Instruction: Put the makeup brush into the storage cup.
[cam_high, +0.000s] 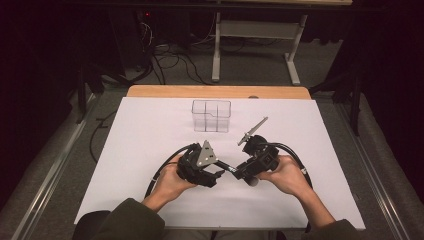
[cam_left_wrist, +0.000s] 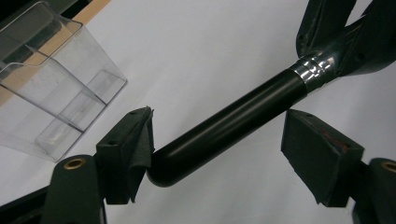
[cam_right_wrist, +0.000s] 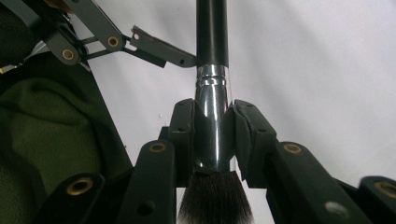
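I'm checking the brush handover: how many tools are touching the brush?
2. The right tool clamps the brush at its silver ferrule; the left tool stands open around the handle, one pad touching its end.

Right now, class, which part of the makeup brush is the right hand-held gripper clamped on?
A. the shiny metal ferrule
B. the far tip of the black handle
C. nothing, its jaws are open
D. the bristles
A: in the right gripper view the right hand-held gripper has both pads pressed on the silver ferrule of the makeup brush, just above the bristles.
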